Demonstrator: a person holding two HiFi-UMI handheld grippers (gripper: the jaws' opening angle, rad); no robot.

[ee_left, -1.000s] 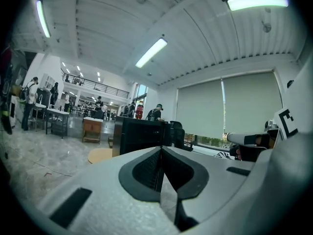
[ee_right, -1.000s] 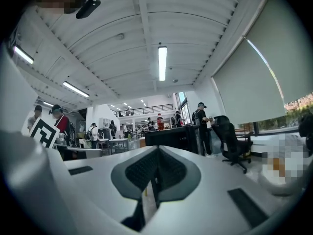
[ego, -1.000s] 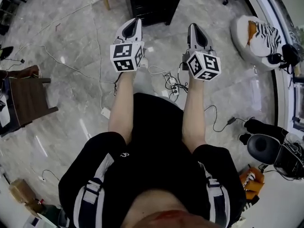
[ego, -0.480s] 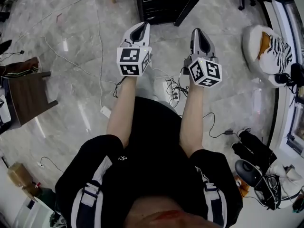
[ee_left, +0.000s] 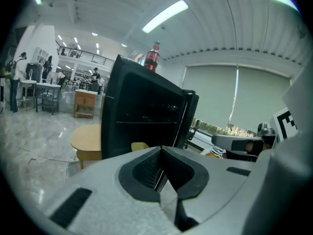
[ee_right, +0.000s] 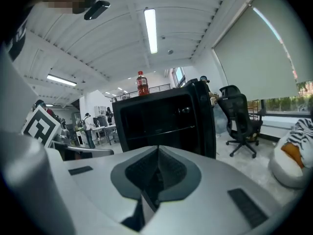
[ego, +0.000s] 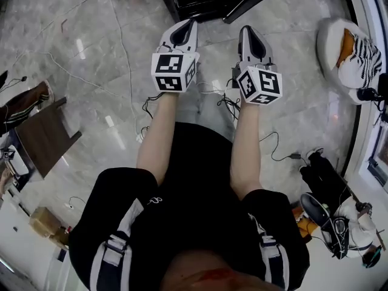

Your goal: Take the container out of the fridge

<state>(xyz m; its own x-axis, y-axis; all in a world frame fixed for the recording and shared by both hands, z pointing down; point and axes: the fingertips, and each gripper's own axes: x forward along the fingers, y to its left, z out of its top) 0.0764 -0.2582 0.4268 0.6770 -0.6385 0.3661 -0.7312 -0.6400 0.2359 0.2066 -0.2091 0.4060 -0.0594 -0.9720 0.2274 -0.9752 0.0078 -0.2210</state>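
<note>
1. The grey marble floor [ego: 91, 71] fills the head view, with loose cables [ego: 276, 153] trailing over it.
2. The black fridge [ee_left: 142, 111] stands ahead of both grippers, at the top edge of the head view. Its door [ee_left: 190, 119] is swung open on the right side, so the dark shelves show.
3. The person [ego: 194, 223], in black clothes with white stripes, stands facing the fridge with both bare forearms stretched forward.
4. A white round cushion [ego: 339, 47] with a striped thing on it lies on the floor to the right. A black office chair [ee_right: 239, 119] stands right of the fridge and a round wooden table [ee_left: 88, 138] left of it.
5. The left gripper [ego: 183, 28] is held level and points at the fridge. Its jaws are pressed together with nothing between them.
6. The right gripper [ego: 251, 34] is just beside it, apart from it and parallel. Its jaws are also closed together on nothing.
7. A red-labelled bottle [ee_left: 151, 57] stands upright on top of the fridge.
8. A small yellow thing [ee_left: 140, 146] sits low in the fridge's open front, well apart from both grippers. Whether it is the container I cannot tell.
</note>
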